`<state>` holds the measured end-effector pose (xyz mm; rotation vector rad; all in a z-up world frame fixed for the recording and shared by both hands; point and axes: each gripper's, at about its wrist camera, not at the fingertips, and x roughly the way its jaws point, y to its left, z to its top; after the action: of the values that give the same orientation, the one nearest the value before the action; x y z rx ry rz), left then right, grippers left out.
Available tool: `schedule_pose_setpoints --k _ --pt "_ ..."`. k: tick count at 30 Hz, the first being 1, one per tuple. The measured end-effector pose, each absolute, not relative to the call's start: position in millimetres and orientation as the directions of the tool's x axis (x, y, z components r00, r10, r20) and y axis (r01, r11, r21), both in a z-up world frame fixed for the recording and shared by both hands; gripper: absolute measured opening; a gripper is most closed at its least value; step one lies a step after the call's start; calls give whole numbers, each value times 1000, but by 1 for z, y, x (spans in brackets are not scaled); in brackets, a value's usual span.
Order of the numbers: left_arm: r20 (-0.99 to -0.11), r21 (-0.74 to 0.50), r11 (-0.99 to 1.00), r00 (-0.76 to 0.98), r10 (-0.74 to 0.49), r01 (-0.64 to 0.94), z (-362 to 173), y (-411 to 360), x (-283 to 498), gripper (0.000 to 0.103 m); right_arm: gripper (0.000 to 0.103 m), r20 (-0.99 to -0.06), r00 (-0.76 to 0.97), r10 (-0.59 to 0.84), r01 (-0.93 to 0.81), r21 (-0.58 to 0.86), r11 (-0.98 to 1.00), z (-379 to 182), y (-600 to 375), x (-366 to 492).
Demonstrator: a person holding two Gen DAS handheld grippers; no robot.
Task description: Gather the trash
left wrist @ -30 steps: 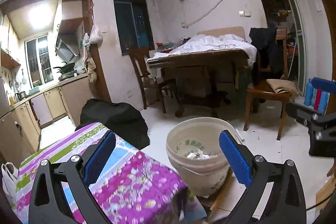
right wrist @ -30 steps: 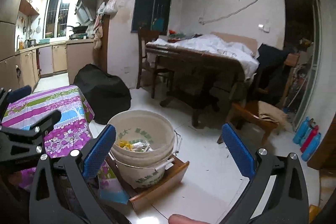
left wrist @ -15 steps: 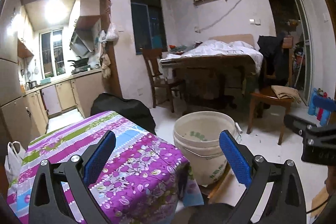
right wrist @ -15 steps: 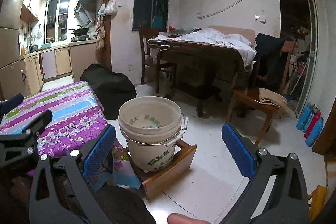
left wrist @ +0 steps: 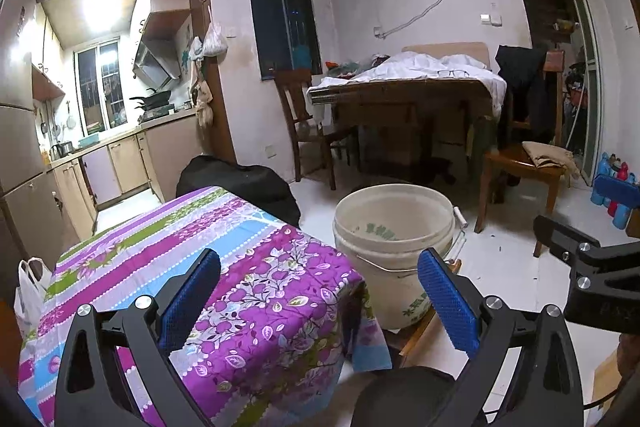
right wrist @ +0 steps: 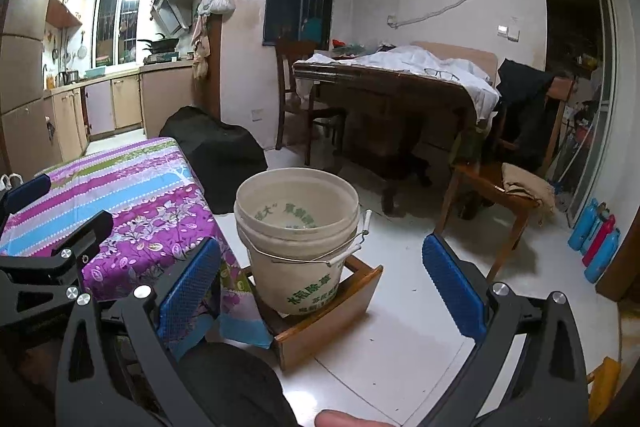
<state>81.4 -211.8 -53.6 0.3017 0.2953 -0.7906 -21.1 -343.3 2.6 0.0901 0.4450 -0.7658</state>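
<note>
The cream plastic bucket is standing upright in a shallow wooden tray on the white floor, and everything else is sitting around it — the table under a purple floral cloth is just beside it on the kitchen side, and a black bag is lying on the floor behind. The left gripper is hovering over the cloth's near corner, its jaws spread wide and gripping nothing. The right gripper is hanging in front of the bucket, jaws equally wide apart and empty. The bucket's contents are not showing from either wrist view — only its inner wall with green lettering.
</note>
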Motion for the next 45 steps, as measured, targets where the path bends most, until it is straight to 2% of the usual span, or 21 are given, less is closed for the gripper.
schedule_pose_setpoints --k 11,17,22,30,34,45 --pt "-405 169 677 676 -615 717 -61 -215 88 98 98 -431 617 -658 703 -74 707 1 -349 -22" --pt "-483 201 685 679 -553 701 -73 -223 94 98 98 -450 609 -653 705 -71 706 -3 -354 -19" --pt "-582 168 678 627 -517 715 -77 -229 108 98 98 -439 598 -670 703 -114 702 1 -352 -16" --pt "-564 176 669 631 -533 722 -63 -236 108 98 98 -472 622 -625 688 -53 724 12 -368 -21" --pt "-564 140 646 597 -571 750 -55 -238 104 98 98 -468 617 -633 694 -56 717 17 -370 -22" --pt "-535 132 625 586 -608 770 -53 -237 92 98 98 -446 599 -665 708 -93 700 20 -370 -26"
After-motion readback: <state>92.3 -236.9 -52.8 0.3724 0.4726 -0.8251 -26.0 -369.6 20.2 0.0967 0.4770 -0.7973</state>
